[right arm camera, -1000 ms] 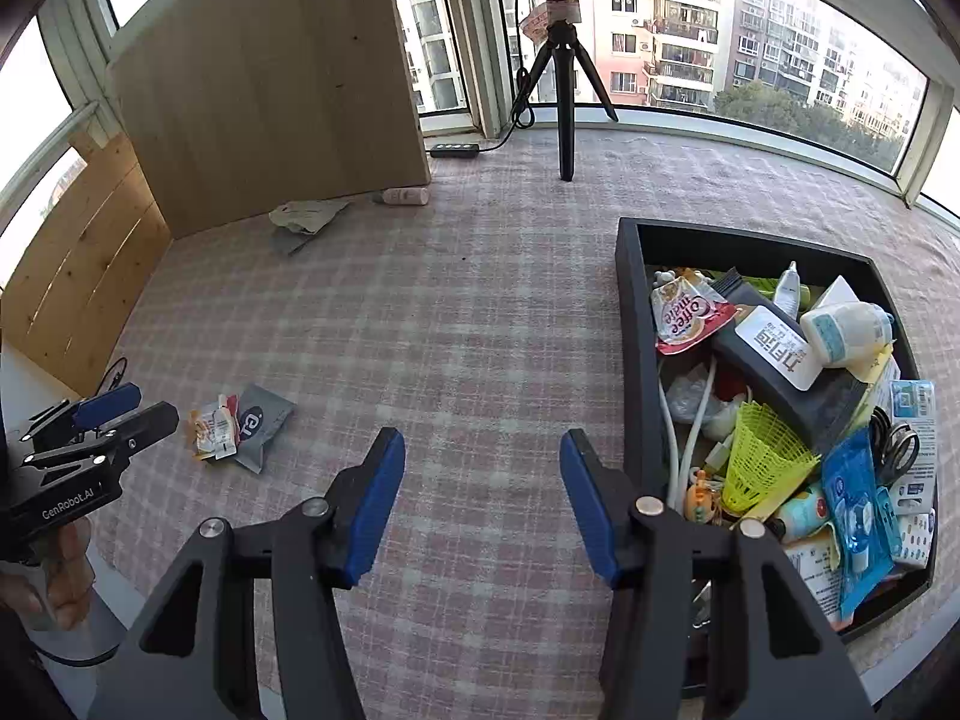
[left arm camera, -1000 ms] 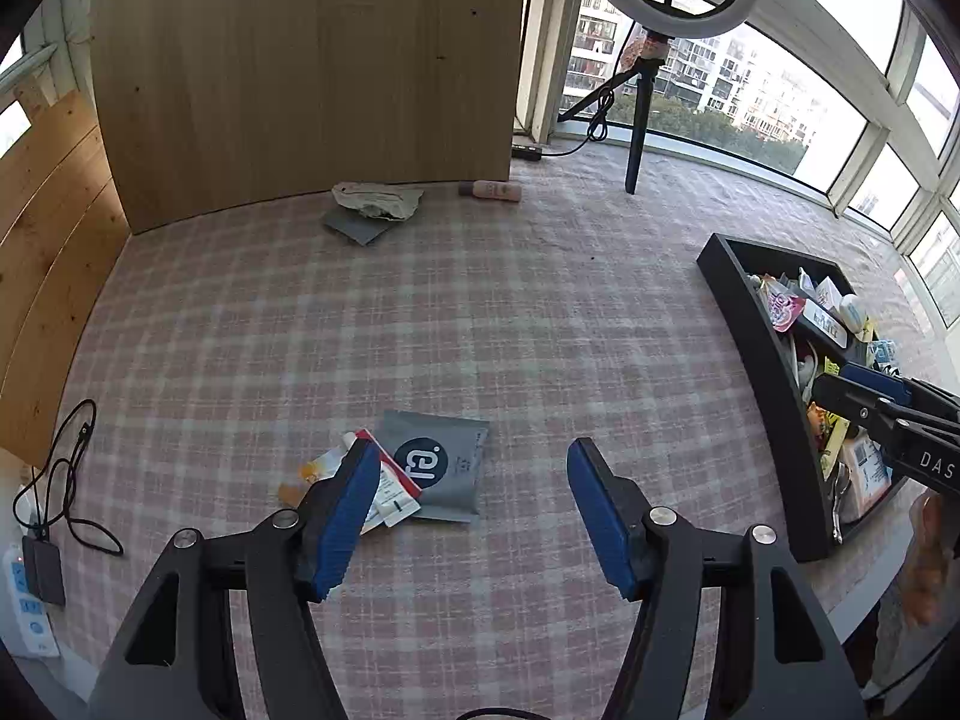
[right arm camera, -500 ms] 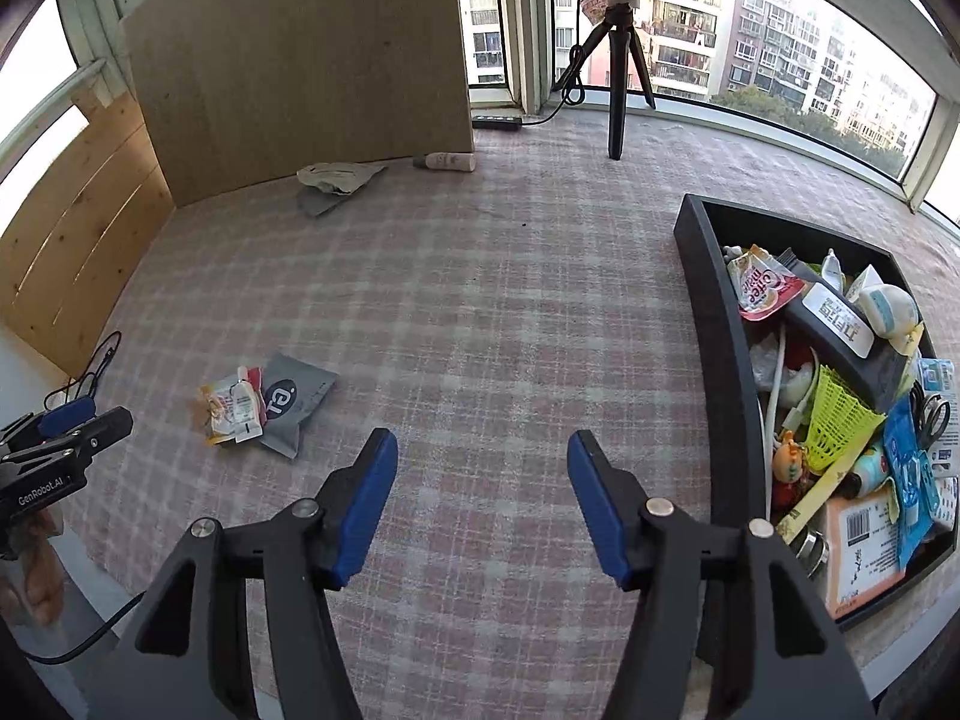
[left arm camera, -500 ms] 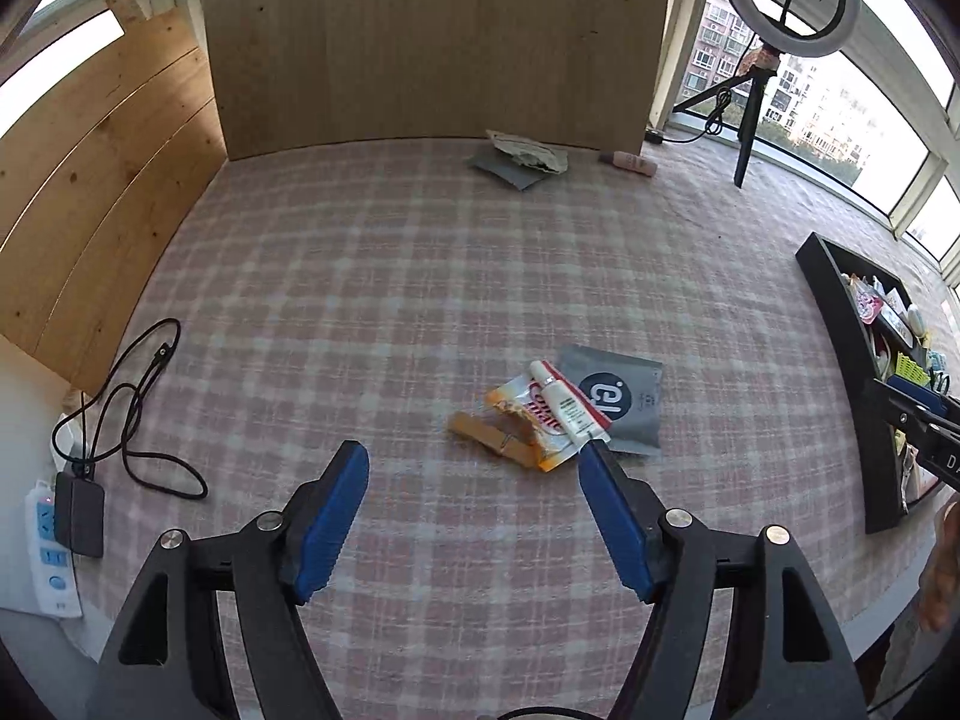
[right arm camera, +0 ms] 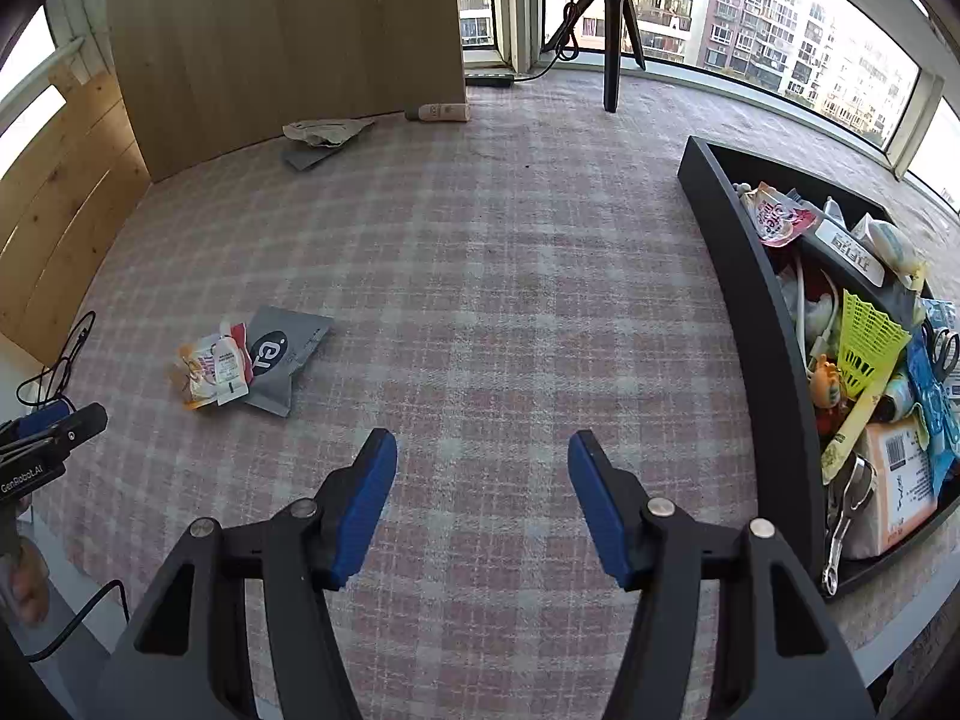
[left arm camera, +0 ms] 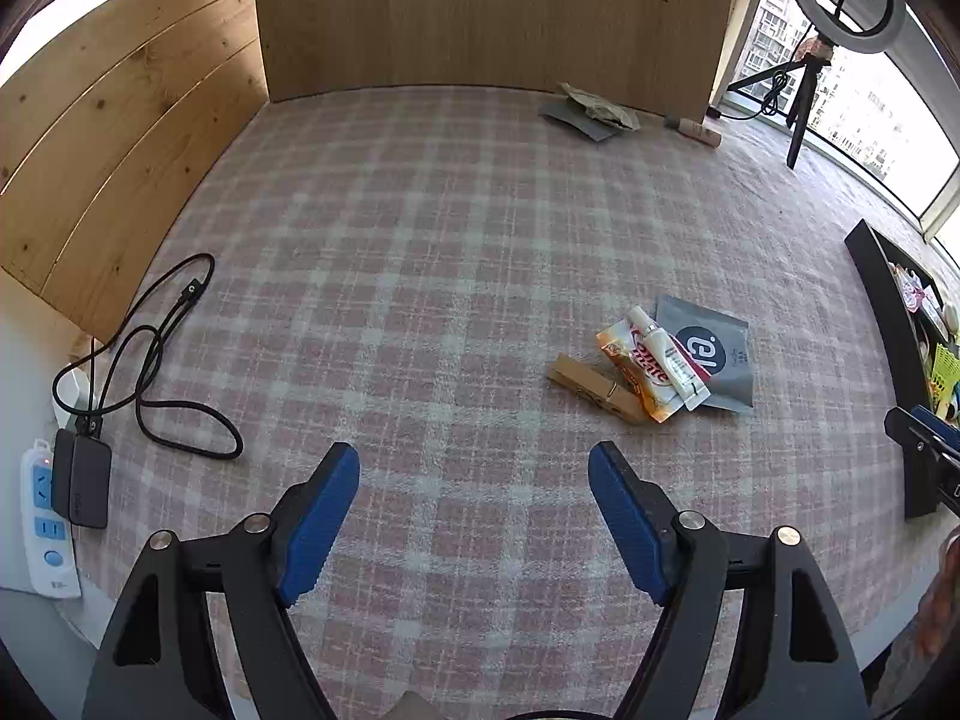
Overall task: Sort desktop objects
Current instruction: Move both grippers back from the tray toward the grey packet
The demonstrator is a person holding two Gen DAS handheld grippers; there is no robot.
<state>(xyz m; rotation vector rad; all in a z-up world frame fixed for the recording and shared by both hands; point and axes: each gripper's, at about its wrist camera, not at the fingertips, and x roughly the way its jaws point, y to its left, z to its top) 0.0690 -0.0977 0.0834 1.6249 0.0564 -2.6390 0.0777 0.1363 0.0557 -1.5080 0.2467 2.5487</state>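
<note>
Now, the scene by parts:
Left gripper: jaws wide apart, nothing btwn, over pink plaid cloth.
Right gripper: jaws spread wide, empty.
Loose pile: grey pouch, orange sachet, white tube, wooden clothespin, touching, just ahead-right of left gripper.
Black tray: right side, full of sorted items.

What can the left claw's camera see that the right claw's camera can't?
Only the left wrist view shows the white power strip, the black charger plugged into it, and the wooden clothespin beside the packets.

Only the right wrist view looks down into the black tray well enough to show its yellow-green shuttlecock and scissors.

Both show the grey pouch, the orange snack packet, the small white tube and the checked tablecloth.
</note>
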